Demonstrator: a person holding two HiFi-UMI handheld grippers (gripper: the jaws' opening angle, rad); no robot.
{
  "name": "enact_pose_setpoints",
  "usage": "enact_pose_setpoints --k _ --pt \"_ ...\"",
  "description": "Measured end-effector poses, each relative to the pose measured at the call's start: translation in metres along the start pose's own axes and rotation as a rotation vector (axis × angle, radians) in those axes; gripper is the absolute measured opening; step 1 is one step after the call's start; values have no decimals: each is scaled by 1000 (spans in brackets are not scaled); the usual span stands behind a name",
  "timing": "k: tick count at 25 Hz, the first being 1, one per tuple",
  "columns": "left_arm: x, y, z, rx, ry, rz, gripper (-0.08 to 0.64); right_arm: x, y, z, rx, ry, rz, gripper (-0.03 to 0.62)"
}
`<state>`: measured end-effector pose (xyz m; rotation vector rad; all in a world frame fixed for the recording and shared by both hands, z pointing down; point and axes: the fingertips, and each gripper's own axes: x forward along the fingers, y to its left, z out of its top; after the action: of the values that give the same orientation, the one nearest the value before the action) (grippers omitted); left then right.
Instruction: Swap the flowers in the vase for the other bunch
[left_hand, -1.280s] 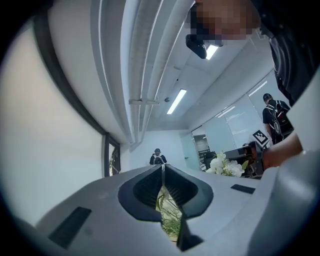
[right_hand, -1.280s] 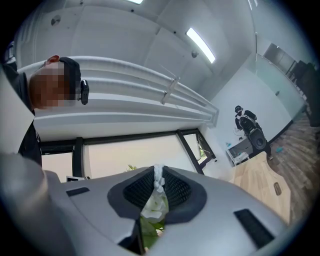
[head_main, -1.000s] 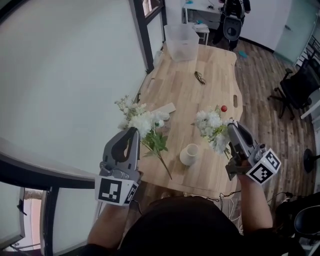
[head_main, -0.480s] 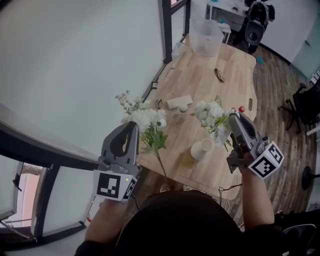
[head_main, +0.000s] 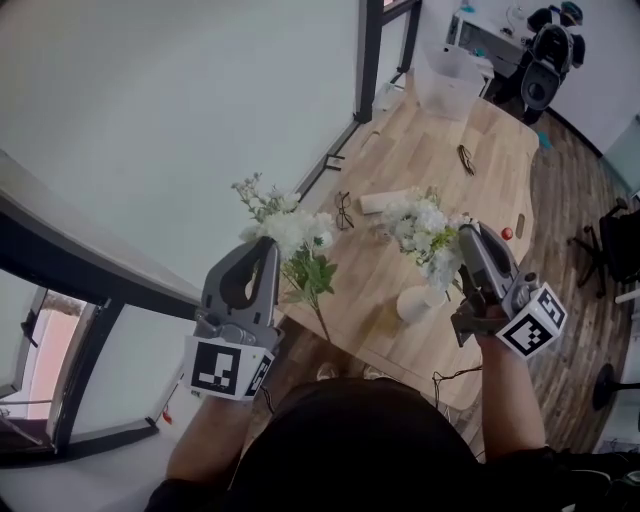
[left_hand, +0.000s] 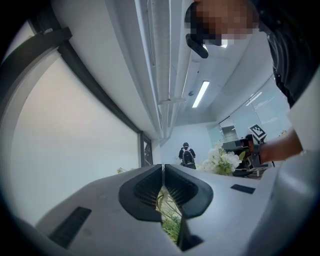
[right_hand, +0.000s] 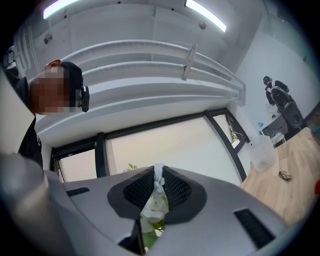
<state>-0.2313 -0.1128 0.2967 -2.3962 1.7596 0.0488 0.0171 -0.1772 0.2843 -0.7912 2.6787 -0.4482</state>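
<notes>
In the head view my left gripper (head_main: 268, 248) is shut on the thin stem of a white flower bunch (head_main: 290, 232), held in the air beyond the table's left edge. Its green stem hangs down. The left gripper view shows its jaws (left_hand: 162, 167) closed, with greenery (left_hand: 170, 220) below them. My right gripper (head_main: 468, 235) is shut on the other white bunch (head_main: 425, 235), held just above the white vase (head_main: 418, 303). White petals (right_hand: 154, 210) sit between its jaws (right_hand: 158, 172). The vase stands near the front edge of the wooden table (head_main: 430, 170), with no flowers seen in it.
On the table lie a pair of glasses (head_main: 344, 210), a white roll (head_main: 385, 201), a second pair of glasses (head_main: 466, 158), a small red object (head_main: 507, 234) and a clear plastic box (head_main: 447, 70) at the far end. A glass wall with dark frames runs along the left.
Both grippers have carried their bunches leftward across the table. The left bunch now hangs past the table's left edge and the right bunch is over the vase.
</notes>
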Motion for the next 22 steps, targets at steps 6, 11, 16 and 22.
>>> enact_pose_setpoints --k 6,11,16,22 --pt "-9 16 -4 -4 9 36 21 12 4 -10 53 -15 39 66" --pt "-13 17 -11 1 28 38 21 6 -5 -26 78 -22 36 66" --pt "-9 11 -21 -2 52 21 21 -4 -17 -36 96 -8 6 66" --pt "10 -8 -18 9 46 -29 21 -23 -28 -37 106 -11 -33 66"
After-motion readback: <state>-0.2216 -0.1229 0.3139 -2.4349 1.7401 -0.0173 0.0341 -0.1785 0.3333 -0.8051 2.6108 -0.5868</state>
